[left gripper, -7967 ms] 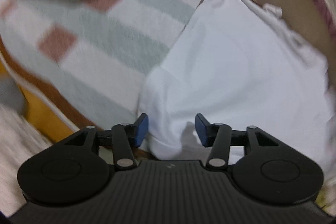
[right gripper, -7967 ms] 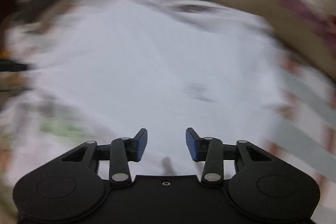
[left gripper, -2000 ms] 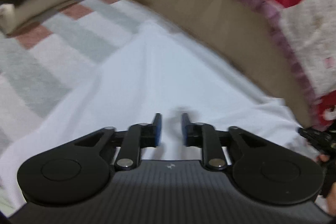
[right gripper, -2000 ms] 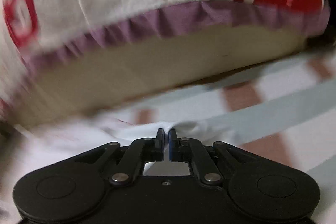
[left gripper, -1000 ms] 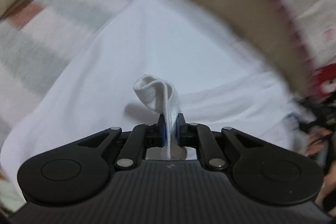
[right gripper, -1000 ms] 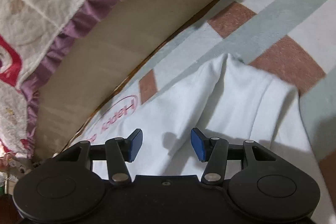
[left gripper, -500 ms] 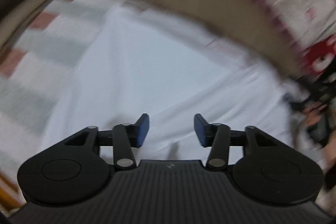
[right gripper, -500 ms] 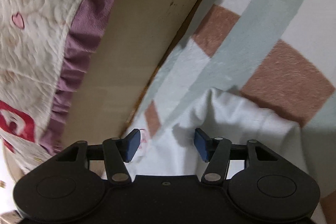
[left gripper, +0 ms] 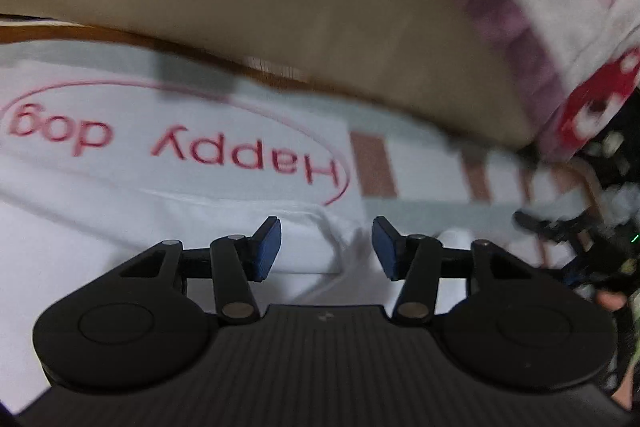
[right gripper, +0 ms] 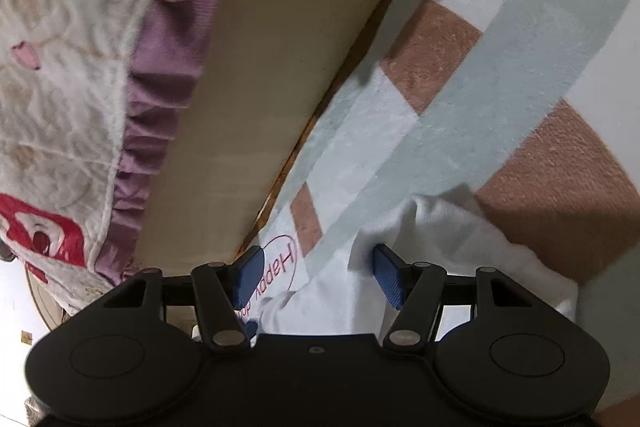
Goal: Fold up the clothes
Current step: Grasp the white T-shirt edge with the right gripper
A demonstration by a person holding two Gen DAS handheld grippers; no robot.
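Note:
A white T-shirt (left gripper: 120,227) with a red "Happy dog" print (left gripper: 180,143) lies flat on a checked blanket (right gripper: 500,47). My left gripper (left gripper: 326,243) hovers just over a folded edge of the shirt below the print. Its jaws stand apart and are closing, with cloth lying under the gap and the pads pressing on nothing. My right gripper (right gripper: 318,275) hangs over a crumpled end of the same shirt (right gripper: 460,239). Its jaws are opening, and no cloth is gripped between them.
A beige bed base (left gripper: 280,7) runs close along the far side of the shirt, with a quilt with a purple frill (right gripper: 60,47) hanging over it. Brown and grey blanket squares (left gripper: 376,167) lie past the shirt. A hand (left gripper: 610,301) shows at the right edge.
My left gripper let go of the pinched white cloth and swept fast across the shirt to its printed end. The right jaws widened a little and the wrist rolled.

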